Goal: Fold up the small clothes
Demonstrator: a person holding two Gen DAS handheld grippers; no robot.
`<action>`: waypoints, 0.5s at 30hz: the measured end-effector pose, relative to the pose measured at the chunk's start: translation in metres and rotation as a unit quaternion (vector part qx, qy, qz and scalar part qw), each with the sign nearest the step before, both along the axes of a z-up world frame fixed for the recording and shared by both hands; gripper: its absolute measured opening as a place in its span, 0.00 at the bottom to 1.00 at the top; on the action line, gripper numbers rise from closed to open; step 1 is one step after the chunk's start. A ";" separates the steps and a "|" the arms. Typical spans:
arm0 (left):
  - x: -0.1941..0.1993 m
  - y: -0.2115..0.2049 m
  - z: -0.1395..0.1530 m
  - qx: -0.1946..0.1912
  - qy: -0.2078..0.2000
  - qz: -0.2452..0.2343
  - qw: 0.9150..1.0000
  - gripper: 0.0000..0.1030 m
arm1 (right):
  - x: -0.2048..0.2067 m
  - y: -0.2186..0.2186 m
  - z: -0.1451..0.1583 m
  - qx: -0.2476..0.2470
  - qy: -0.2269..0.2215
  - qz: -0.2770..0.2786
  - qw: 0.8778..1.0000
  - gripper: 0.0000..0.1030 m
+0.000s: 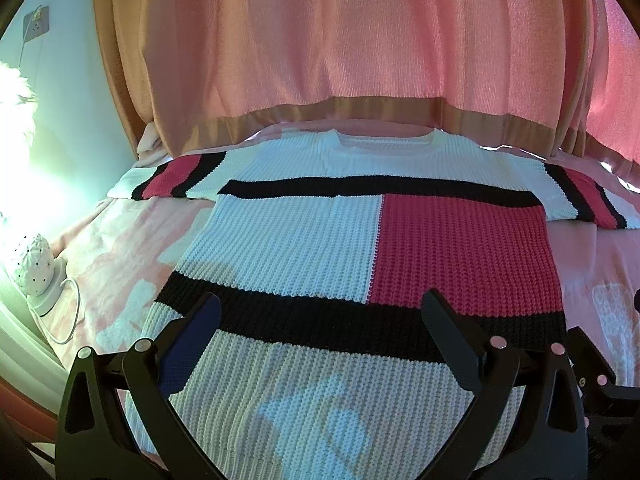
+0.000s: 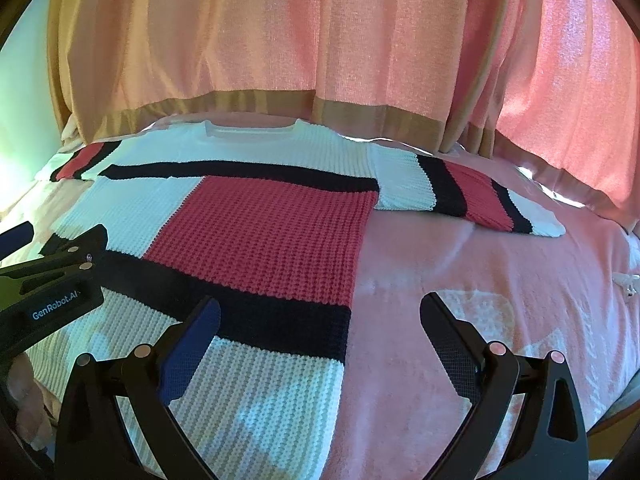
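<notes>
Knit sweater point(image 1: 320, 240): chunky ribbed, white with black bands and a red block, striped short sleeves. Laid flat, face up, sleeves spread, on pink bed cover point(image 2: 460, 280). Pink-orange curtain point(image 1: 340, 40) behind; small white lamp point(image 1: 36, 260) at left bed edge, pale wall. Neck toward curtain, hem near cameras; long axis runs away from view. Left gripper point(image 1: 320, 312) above hem, fingers spread, grasping nothing. Right gripper point(image 2: 320, 312) spread too, straddling sweater's right edge.

Pink curtain point(image 1: 360, 40), pink bedspread point(image 2: 460, 264), white dotted lamp point(image 1: 34, 258), wall socket point(image 1: 36, 24)
</notes>
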State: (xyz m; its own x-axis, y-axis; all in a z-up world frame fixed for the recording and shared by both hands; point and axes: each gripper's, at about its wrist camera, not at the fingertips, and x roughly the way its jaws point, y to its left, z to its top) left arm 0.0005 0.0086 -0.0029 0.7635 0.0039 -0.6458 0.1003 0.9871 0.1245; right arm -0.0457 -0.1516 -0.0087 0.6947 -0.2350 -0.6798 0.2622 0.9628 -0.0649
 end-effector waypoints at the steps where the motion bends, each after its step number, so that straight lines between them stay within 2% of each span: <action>1: 0.000 0.000 0.000 0.000 0.001 -0.001 1.000 0.95 | 0.000 0.000 0.000 0.000 0.000 0.000 1.000 0.95; 15: -0.001 0.001 0.000 0.000 -0.001 0.001 1.000 0.95 | 0.000 0.000 0.000 0.002 -0.002 0.000 1.000 0.95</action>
